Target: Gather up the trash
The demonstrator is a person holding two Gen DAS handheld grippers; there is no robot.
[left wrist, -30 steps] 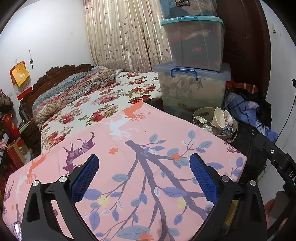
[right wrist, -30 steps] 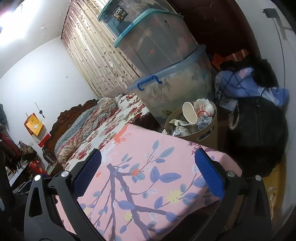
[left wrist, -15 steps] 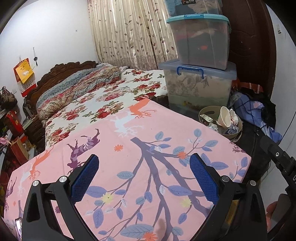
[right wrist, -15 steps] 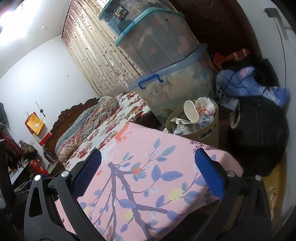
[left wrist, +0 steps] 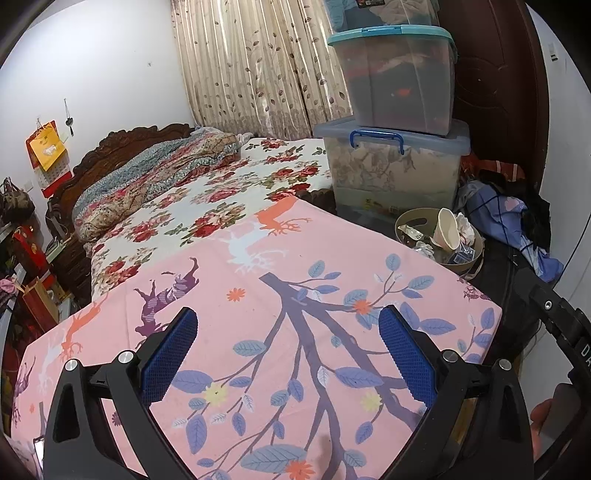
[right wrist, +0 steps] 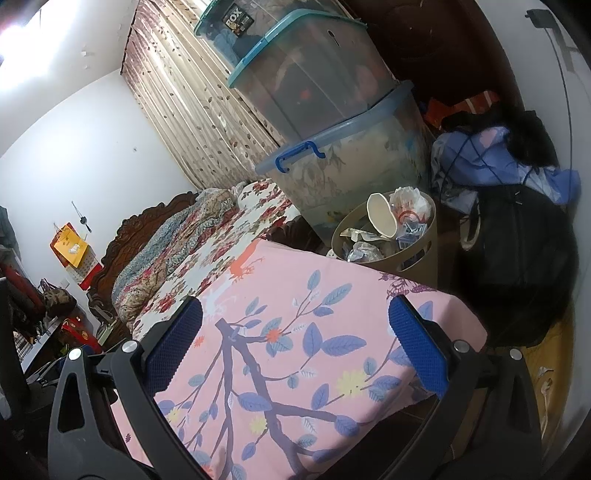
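Left gripper (left wrist: 288, 354) jaws spread wide, empty. Right gripper (right wrist: 295, 343) likewise wide apart, empty.

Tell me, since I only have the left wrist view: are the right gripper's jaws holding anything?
Observer: No. The right gripper has its jaws wide open and empty, with only the pink sheet seen between them.
Reviewer: Can you see the outside of the bin?
Observer: Yes. The bin has slots cut through its side wall.
Reviewer: Any writing on the top box?
Observer: The top box carries a dark label reading BOX.
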